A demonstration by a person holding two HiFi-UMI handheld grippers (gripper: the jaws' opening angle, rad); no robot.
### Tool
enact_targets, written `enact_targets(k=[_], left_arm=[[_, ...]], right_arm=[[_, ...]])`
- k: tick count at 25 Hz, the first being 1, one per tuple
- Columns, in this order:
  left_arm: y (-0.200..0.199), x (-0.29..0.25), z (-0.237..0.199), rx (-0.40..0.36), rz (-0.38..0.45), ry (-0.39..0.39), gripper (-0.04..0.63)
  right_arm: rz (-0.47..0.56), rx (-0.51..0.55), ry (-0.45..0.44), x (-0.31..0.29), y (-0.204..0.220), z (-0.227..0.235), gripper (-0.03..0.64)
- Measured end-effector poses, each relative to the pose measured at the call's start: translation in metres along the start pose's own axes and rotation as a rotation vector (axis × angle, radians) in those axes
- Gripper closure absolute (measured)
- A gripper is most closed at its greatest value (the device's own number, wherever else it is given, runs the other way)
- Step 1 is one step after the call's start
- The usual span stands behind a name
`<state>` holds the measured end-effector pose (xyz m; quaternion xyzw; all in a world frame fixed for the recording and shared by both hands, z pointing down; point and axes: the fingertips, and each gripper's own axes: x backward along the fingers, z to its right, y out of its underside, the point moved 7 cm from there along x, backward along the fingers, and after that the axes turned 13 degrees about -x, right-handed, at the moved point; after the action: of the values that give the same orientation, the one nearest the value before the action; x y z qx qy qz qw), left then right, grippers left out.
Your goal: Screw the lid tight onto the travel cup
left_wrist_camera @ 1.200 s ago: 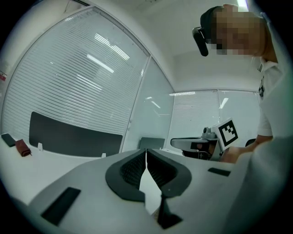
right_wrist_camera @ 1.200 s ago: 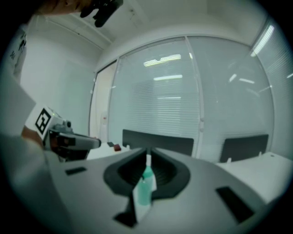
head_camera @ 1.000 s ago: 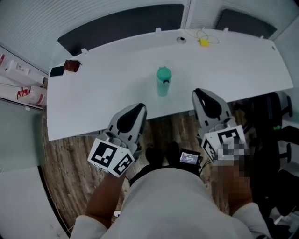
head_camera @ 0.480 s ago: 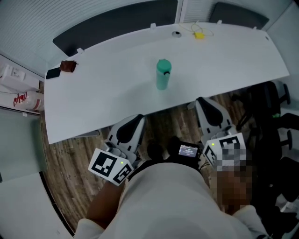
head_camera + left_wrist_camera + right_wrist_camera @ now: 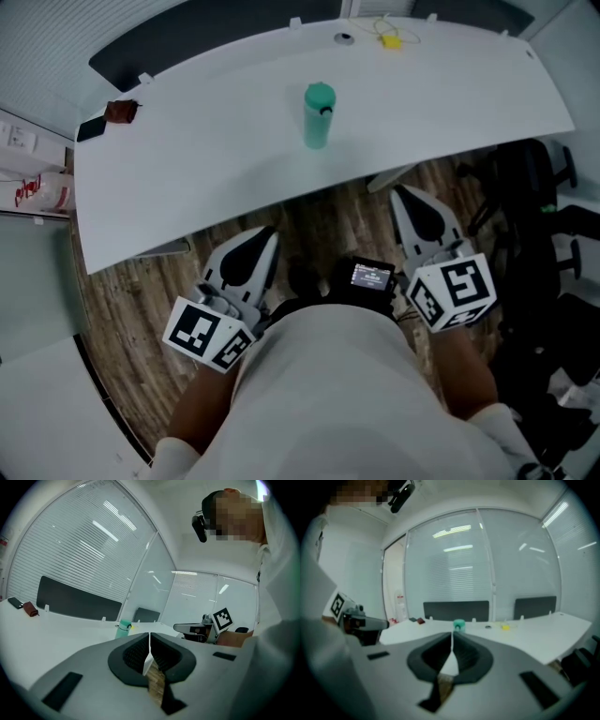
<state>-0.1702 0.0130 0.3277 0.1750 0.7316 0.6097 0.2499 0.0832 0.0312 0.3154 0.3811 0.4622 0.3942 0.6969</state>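
The green travel cup [image 5: 317,127] stands up on the white tabletop [image 5: 206,178], with its lid [image 5: 320,92] on top. Both grippers are well away from it, down by the person's body. The left gripper [image 5: 265,236] has its fingers pressed together with nothing in them, and so does the right gripper [image 5: 405,197]. To do this well, I think one gripper should hold the cup steady while the other turns the lid until it stops. No words on the cup can be read.

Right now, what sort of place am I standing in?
Probably an office: a long white desk, dark privacy screens along its far edge, and slatted blinds on glass walls.
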Motion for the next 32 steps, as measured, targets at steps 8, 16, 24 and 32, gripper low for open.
enact_targets(k=[8,16,24,32], left_arm=[[0.011,0.007,0.016,0.033,-0.029,-0.075,0.568],[0.020,-0.014,0.072,0.072,-0.053,-0.106,0.568],[0.021,-0.019,0.117,0.065,-0.058,-0.094,0.568],[0.026,-0.028,0.153,0.123,-0.057,0.012,0.577]], right_arm=[[-0.070,-0.006,-0.045,0.014,0.013,0.016,0.595],[-0.112,0.026,-0.082,0.050,0.018,0.057,0.596],[-0.097,0.046,-0.135,0.068,0.019,0.077,0.596],[-0.087,0.042,-0.183,0.081,0.025,0.090,0.597]])
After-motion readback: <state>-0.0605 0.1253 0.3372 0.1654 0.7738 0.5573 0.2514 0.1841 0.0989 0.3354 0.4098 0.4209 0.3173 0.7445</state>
